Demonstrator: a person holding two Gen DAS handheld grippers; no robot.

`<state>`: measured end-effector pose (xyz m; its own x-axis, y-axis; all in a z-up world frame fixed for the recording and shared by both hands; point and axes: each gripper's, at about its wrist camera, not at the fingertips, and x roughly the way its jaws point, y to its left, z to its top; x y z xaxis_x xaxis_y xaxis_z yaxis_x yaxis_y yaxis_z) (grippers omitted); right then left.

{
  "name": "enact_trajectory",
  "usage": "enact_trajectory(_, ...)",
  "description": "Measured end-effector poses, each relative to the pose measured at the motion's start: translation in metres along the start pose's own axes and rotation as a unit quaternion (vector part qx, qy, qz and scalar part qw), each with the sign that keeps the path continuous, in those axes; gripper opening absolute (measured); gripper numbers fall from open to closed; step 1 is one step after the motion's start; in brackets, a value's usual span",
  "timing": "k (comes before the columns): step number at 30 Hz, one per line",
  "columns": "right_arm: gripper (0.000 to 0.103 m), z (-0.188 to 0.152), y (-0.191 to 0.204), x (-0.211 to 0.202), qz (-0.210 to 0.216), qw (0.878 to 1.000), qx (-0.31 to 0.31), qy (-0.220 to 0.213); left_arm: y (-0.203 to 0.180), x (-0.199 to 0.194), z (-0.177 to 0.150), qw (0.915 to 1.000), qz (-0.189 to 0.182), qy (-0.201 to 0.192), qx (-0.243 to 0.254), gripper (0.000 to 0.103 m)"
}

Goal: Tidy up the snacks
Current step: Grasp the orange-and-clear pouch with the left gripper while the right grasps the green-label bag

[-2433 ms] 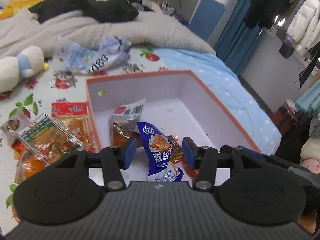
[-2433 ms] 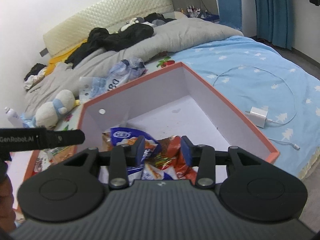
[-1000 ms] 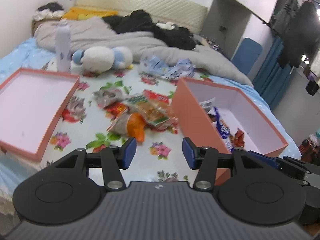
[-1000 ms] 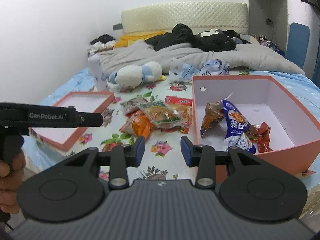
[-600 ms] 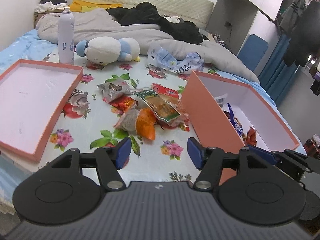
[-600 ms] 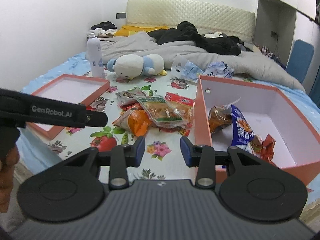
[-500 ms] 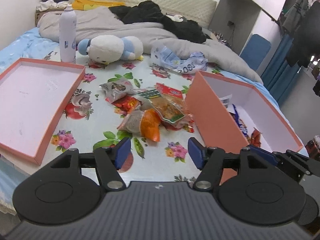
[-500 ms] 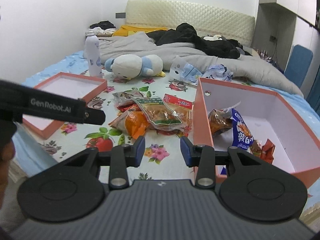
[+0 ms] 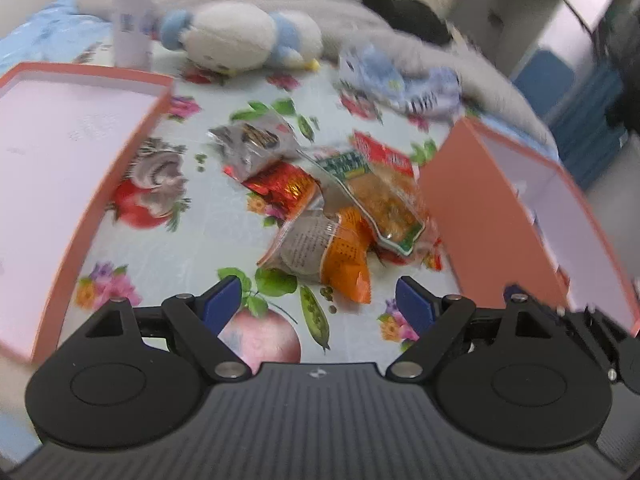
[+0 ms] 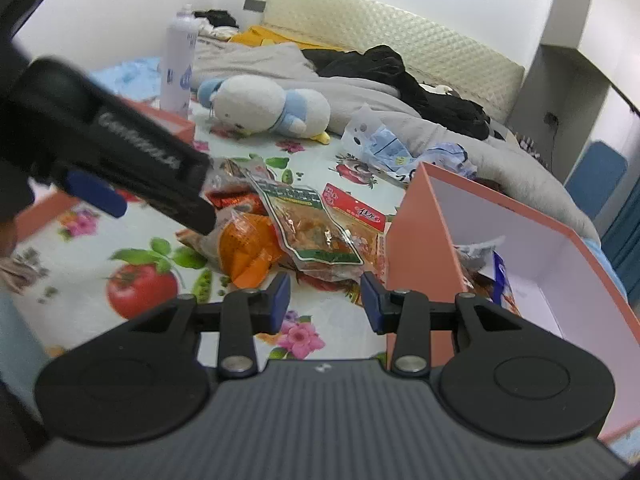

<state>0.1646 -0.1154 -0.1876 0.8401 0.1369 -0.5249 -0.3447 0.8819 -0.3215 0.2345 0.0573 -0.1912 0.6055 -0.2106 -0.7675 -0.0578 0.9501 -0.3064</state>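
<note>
A snack pile (image 9: 340,208) lies on the bed (image 9: 172,248) against the box (image 9: 460,216) wall. The left claw (image 9: 318,304) hangs spread before the orange pack (image 9: 346,258); the right claw (image 10: 323,300) is spread too. Only the right view shows snacks (image 10: 486,272) inside.

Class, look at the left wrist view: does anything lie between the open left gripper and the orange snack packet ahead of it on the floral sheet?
Nothing visible does. The left gripper has its jaws spread, and only bare floral sheet lies between them and the orange snack packet. The clear green-labelled packet overlaps its far side, not the near one.
</note>
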Motion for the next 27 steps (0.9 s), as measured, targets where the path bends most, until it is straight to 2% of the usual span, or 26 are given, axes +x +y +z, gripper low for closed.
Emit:
enact_trajectory(2, 0.040, -0.002, 0.004, 0.011, -0.004, 1.000, -0.019, 0.005, 0.000, 0.014, 0.008, 0.9997, -0.010, 0.013, 0.019, 0.088)
enact_trajectory(5, 0.040, -0.003, 0.008, 0.026, -0.006, 0.999, -0.038, 0.010, -0.002, 0.031, 0.020, 0.9988, -0.002, 0.012, 0.047, 0.091)
enact_trajectory(10, 0.037, 0.000, 0.019, 0.054, -0.005, 0.997, -0.080, 0.009, -0.003, 0.065, 0.035, 0.9974, -0.028, 0.033, 0.058, 0.092)
enact_trajectory(14, 0.036, -0.001, 0.028, 0.070, -0.002, 0.994, -0.110, 0.016, -0.007, 0.087, 0.038, 0.9952, -0.025, 0.047, 0.082, 0.092)
enact_trajectory(17, 0.027, -0.002, 0.029, 0.078, 0.010, 0.994, -0.109, 0.027, -0.002, 0.097, 0.037, 0.9952, -0.032, 0.046, 0.080, 0.091)
enact_trajectory(18, 0.019, -0.001, 0.028, 0.080, 0.013, 0.993, -0.108, 0.035, 0.001, 0.101, 0.036, 0.9949, -0.042, 0.053, 0.076, 0.090)
enact_trajectory(20, 0.019, 0.000, 0.026, 0.079, 0.015, 0.994, -0.104, 0.034, 0.003, 0.107, 0.034, 0.9947, -0.039, 0.061, 0.073, 0.085)
enact_trajectory(22, 0.017, 0.002, 0.024, 0.077, 0.016, 0.994, -0.097, 0.036, 0.004, 0.105, 0.031, 0.9952, -0.034, 0.049, 0.077, 0.074)
enact_trajectory(27, 0.010, 0.002, 0.020, 0.067, 0.015, 0.996, -0.081, 0.036, 0.006, 0.094, 0.022, 0.9975, -0.031, 0.035, 0.054, 0.069)
